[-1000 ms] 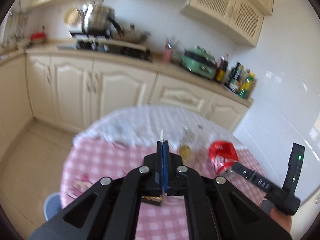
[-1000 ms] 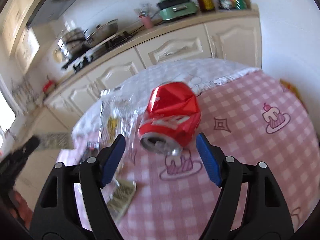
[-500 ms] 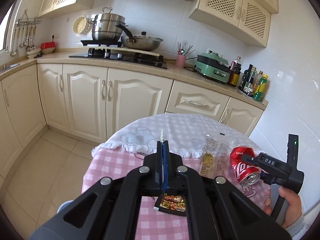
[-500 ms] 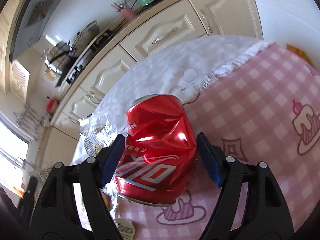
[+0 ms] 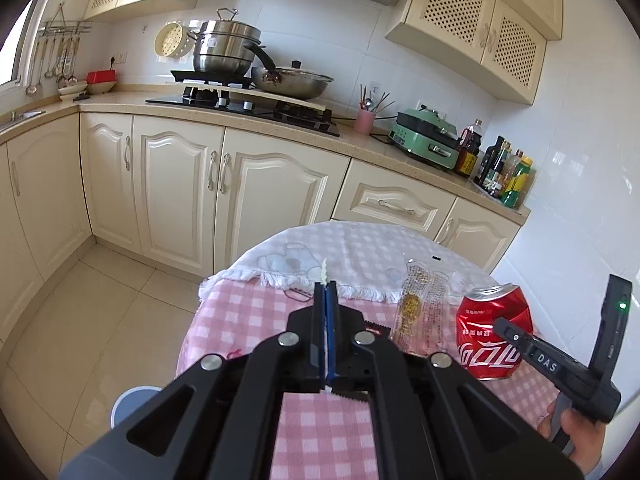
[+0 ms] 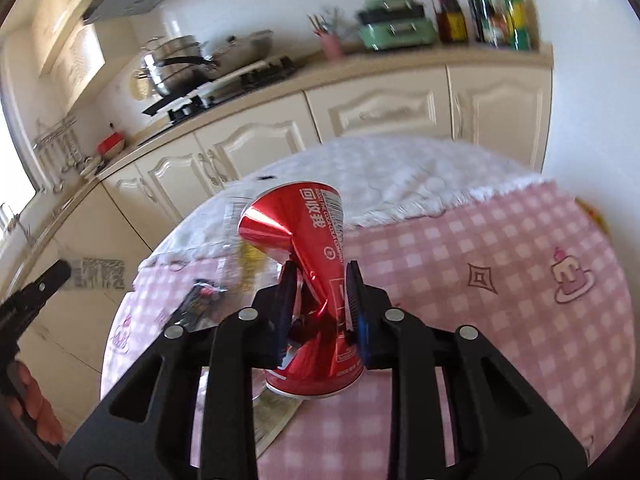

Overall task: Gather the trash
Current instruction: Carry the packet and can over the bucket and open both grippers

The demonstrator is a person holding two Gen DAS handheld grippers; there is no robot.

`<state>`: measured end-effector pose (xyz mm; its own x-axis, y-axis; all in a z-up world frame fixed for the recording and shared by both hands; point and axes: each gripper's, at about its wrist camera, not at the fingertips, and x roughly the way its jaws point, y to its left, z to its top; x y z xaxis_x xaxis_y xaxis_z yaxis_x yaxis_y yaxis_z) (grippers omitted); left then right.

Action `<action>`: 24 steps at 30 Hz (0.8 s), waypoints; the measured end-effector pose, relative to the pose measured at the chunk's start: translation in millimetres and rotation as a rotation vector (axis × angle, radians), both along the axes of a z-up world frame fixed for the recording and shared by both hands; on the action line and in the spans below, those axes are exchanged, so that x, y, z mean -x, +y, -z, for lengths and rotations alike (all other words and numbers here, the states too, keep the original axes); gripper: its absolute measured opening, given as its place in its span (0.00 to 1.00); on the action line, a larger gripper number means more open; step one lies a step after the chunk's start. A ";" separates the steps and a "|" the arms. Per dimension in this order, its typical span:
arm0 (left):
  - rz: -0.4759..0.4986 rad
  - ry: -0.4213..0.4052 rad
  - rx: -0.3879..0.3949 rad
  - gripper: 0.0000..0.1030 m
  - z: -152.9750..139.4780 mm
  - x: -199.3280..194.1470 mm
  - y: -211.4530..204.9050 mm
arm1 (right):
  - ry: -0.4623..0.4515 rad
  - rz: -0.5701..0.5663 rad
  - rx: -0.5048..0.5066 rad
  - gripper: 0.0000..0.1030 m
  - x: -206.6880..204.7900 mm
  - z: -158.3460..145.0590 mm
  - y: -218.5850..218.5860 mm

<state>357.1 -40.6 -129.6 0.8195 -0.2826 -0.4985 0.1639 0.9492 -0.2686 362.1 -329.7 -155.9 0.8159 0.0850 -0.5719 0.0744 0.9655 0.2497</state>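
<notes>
right gripper (image 6: pixel 318 296) angled down over the tabletop (image 6: pixel 500 280), pads clamped on a dented red can (image 6: pixel 316 240), jaws just closing in and crushing it narrower than a moment ago. can now lifted and tilted, base toward the camera. left gripper (image 5: pixel 326 300) clenched on a thin pale scrap (image 5: pixel 325 270), held above the near tabletop edge. clear wrapper (image 5: pixel 420 308) lying beside the can.
</notes>
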 end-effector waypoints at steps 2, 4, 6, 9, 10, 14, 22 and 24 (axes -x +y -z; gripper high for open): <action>-0.002 -0.003 0.010 0.00 -2.9 6.6 5.9 | -0.041 -0.005 0.029 0.23 14.5 -13.0 12.6; -0.002 -0.006 0.031 0.00 -6.1 15.9 16.1 | -0.074 -0.028 0.035 0.22 26.2 -25.3 28.3; -0.001 -0.003 0.058 0.00 -7.1 25.3 29.3 | -0.096 -0.063 0.038 0.21 33.7 -35.1 46.8; -0.009 0.003 0.091 0.00 -5.1 39.7 50.0 | -0.120 -0.147 0.038 0.20 42.5 -45.8 86.4; -0.018 0.008 0.098 0.00 -3.4 44.9 60.1 | -0.122 -0.174 0.040 0.20 42.6 -46.8 98.8; -0.072 0.039 0.127 0.00 7.2 61.2 110.0 | -0.107 -0.303 0.030 0.18 41.3 -40.4 160.5; -0.230 0.107 0.144 0.00 41.6 84.6 213.0 | -0.002 -0.559 0.009 0.17 24.6 8.3 309.0; -0.268 0.142 0.144 0.00 58.7 85.9 235.8 | 0.035 -0.603 0.017 0.17 19.9 26.1 339.1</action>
